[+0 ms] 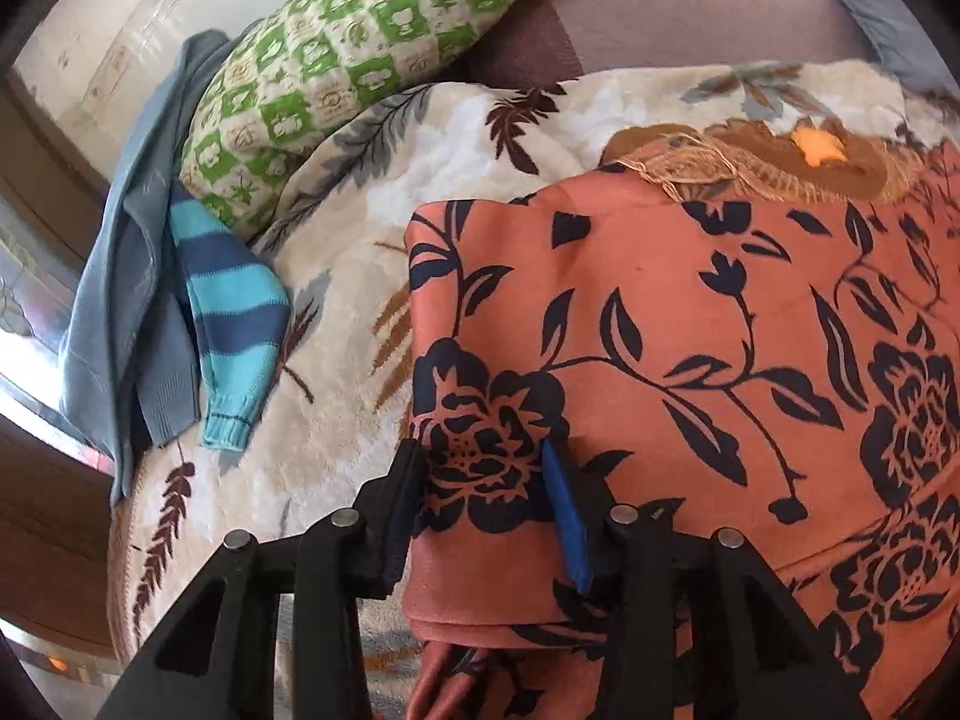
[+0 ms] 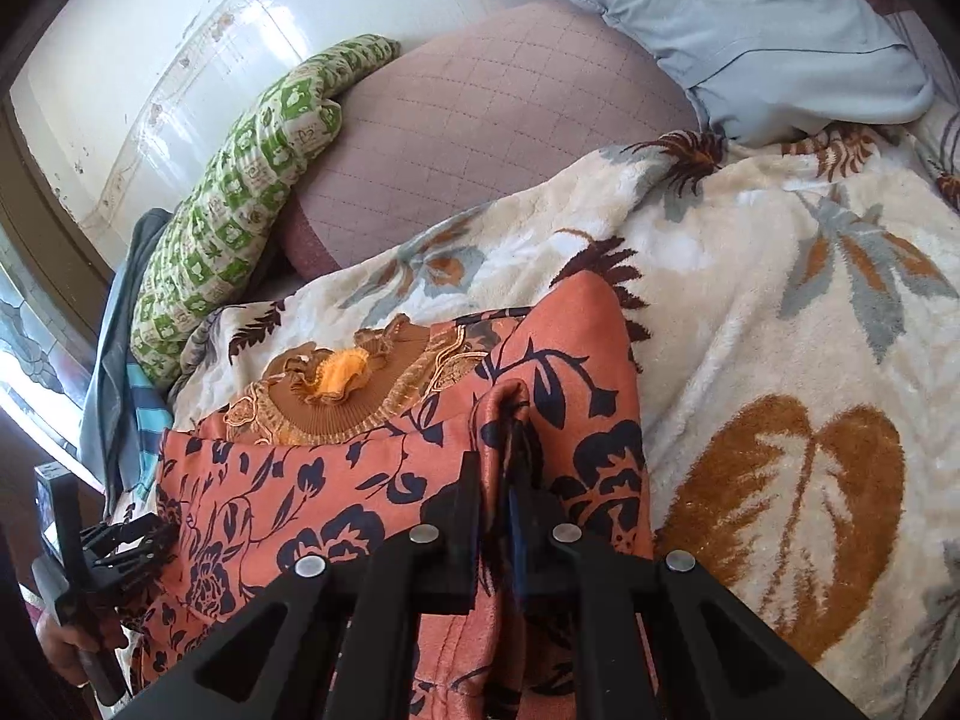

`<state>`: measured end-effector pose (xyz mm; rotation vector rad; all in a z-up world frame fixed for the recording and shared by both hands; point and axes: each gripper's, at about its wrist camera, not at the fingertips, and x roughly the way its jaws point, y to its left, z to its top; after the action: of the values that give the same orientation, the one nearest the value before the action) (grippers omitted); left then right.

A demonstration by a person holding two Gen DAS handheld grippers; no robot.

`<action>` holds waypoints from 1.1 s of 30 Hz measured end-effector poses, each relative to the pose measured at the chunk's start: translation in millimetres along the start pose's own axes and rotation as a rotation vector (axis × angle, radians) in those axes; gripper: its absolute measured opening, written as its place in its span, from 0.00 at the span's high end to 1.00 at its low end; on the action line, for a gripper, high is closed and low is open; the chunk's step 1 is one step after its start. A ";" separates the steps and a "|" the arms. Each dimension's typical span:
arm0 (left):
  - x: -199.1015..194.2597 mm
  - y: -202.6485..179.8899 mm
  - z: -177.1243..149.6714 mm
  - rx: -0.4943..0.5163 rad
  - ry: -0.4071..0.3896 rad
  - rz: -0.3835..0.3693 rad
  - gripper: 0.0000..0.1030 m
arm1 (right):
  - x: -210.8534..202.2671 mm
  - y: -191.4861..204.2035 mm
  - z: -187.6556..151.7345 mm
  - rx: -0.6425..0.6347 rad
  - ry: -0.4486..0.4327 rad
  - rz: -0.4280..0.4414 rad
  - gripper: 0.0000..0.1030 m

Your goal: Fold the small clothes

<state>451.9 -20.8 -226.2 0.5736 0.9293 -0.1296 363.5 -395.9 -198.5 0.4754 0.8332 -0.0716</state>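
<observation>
The orange floral garment [image 1: 690,324] lies on the leaf-print blanket [image 1: 480,168] covering the bed, its folded left edge running between the left tongs [image 1: 486,480], whose jaws stand apart around the cloth without pressing it. The right tongs [image 2: 501,480] are clamped together on a raised pinch of the same garment [image 2: 384,480], ahead of which sits the brown frilled collar [image 2: 336,384]. To fold well, I judge the right tongs should keep the pinch firm and carry it low across the cloth, while the left tongs stay off the settled fold so it does not drag. Only the left wrist view shows the striped blue sleeve [image 1: 234,324] and the grey-blue garment [image 1: 126,300] waiting left of the tongs; only the right wrist view shows the light blue pillow [image 2: 750,30], and the left tongs from outside [image 2: 129,540] at the garment's left edge
</observation>
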 end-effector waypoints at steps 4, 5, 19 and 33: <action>-17.7 2.7 -1.8 -0.009 0.009 -0.010 0.59 | 13.5 -3.6 -3.0 -0.001 0.075 -0.014 0.90; -26.6 5.1 -4.4 -0.031 -0.007 -0.037 0.59 | 8.5 -3.9 0.9 0.016 0.089 -0.010 0.90; -55.5 -39.4 -48.5 -0.163 -0.076 0.005 0.44 | -26.9 34.8 -28.5 -0.075 0.109 0.100 0.82; -124.4 1.1 -81.3 -0.330 -0.176 -0.092 0.23 | -100.6 35.6 -34.4 -0.073 0.011 0.142 0.82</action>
<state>318.8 5.5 -165.4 0.2105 0.7844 -0.1044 280.3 -361.5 -131.7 0.4654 0.8080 0.0918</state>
